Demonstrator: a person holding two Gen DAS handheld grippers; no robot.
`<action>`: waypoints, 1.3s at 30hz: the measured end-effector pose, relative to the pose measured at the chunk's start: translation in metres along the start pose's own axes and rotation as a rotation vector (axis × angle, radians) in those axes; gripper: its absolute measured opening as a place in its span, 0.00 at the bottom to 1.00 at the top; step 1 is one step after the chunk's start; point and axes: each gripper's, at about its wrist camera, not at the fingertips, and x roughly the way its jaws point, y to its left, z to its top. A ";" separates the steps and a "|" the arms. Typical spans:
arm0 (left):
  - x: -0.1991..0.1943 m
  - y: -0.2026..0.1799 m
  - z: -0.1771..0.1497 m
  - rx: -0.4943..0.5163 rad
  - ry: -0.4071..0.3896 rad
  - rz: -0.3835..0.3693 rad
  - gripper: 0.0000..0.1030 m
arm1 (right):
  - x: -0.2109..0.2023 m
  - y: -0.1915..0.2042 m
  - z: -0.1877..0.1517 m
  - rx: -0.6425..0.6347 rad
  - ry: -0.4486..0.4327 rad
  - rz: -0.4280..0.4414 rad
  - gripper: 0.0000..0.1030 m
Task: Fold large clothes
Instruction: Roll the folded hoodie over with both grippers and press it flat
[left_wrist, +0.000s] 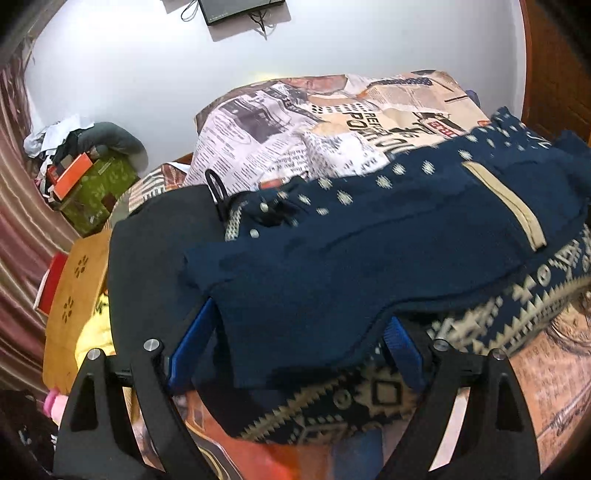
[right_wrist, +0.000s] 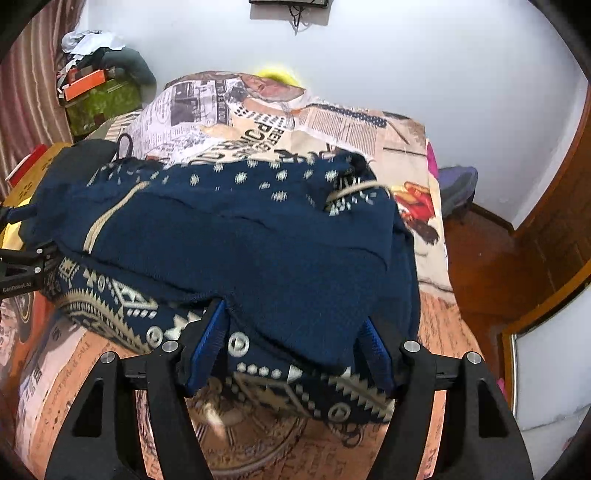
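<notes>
We read this as the end of a fold: the navy knitted sweater with cream geometric borders and dot motifs lies doubled over on the newspaper-print bedsheet, its plain navy inside face turned up over the patterned hem at the near edge, and both tools look to be letting it go. In the left wrist view, the left gripper has its jaws spread wide, the blue pads either side of the folded near edge; cloth sits between them but the pads do not seem to press on it, so open. In the right wrist view, the right gripper is likewise parted, less wide, with the folded edge draped between its blue pads; not pinching as far as we can tell, though the cloth hides the pad tips. The sweater sits mid-bed, a black garment just beside it on the left, and clutter with an orange box far left by the striped curtain. The next move, in our judgement, calls for backing both grippers clear without dragging the top layer, then picking a side edge for a further fold, since the bundle looks lumpy and uneven at the far right.
</notes>
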 end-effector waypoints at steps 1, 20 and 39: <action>0.003 0.002 0.003 0.002 -0.003 0.001 0.85 | 0.002 -0.001 0.003 -0.003 -0.001 0.002 0.63; 0.031 0.077 0.113 -0.253 -0.086 0.032 0.87 | 0.015 -0.053 0.112 0.232 -0.143 -0.042 0.63; -0.001 -0.007 0.036 -0.164 0.007 -0.282 0.87 | 0.015 0.015 0.032 0.055 0.027 0.208 0.63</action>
